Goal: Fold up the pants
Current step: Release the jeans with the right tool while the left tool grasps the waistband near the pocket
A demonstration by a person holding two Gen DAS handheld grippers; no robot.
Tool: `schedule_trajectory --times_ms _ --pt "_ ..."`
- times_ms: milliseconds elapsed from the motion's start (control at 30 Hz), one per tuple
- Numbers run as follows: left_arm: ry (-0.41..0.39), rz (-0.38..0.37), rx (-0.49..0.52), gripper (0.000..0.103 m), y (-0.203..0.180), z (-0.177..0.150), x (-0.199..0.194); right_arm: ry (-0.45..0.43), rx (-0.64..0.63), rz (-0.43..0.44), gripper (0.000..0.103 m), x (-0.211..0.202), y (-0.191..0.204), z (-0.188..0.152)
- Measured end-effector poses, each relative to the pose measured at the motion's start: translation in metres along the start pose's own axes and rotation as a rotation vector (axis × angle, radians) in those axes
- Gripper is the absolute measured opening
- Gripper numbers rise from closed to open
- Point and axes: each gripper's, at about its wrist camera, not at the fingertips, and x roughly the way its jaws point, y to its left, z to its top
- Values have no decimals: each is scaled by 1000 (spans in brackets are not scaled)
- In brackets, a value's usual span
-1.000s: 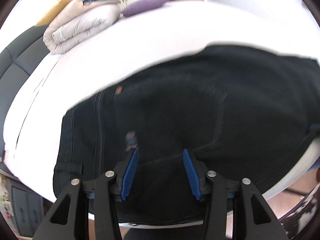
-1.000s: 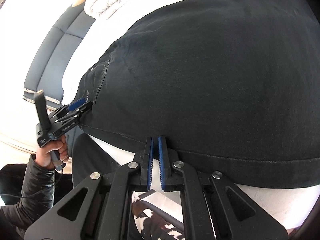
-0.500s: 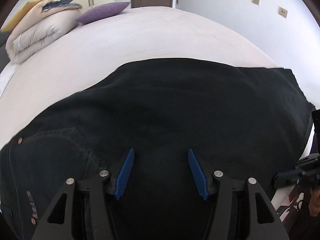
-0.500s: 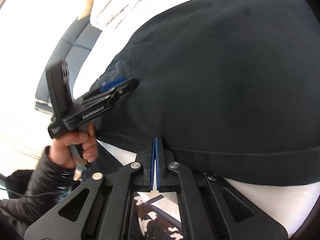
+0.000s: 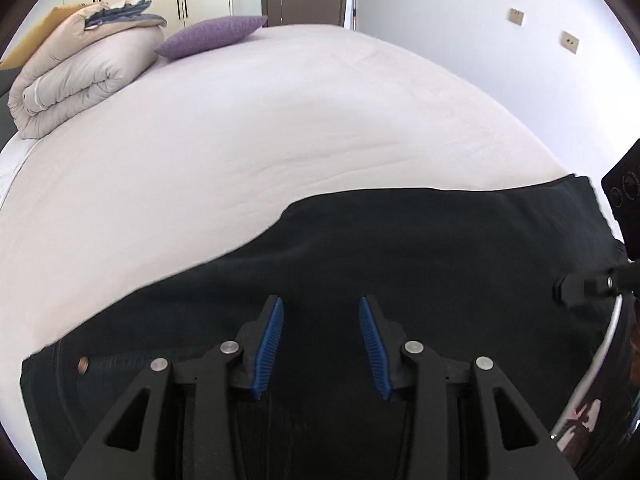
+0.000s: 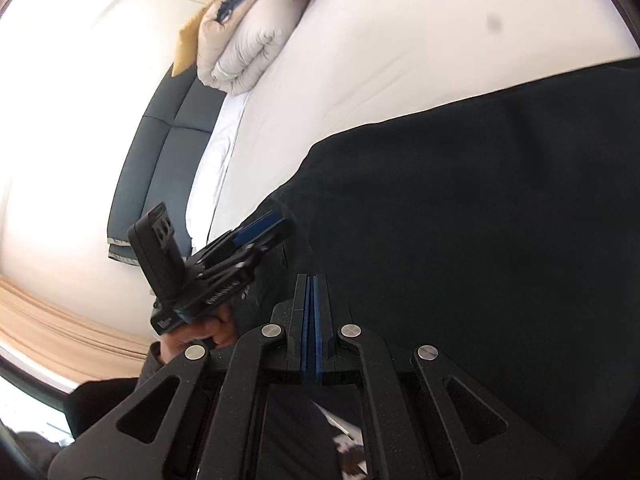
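Black pants [image 5: 400, 248] flat on the white bed [image 5: 280, 128], left gripper [image 5: 321, 322] closing with nothing pinched, right gripper [image 6: 311, 280] squeezed together.

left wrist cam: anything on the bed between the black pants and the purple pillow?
Nothing: in the left wrist view only bare white sheet lies between the black pants and the purple pillow.

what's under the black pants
The white bed sheet shows all around the black pants, which lie flat on it. Whatever is directly beneath them is covered.
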Motion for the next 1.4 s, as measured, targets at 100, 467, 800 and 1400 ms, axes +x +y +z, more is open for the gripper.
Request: schedule_trajectory --times_ms 100,467,800,1400 --pt "-1 8 -44 34 15 5 18 56 4 19 0 48 9 28" --pt "-141 -43 -209 31 56 -26 20 156 33 -68 4 142 -5 106" --pt "-181 -143 -298 28 75 -37 20 45 -76 -69 64 124 38 147" --pt "-178 -146 -370 9 84 -48 19 -105 1 -161 0 103 10 146"
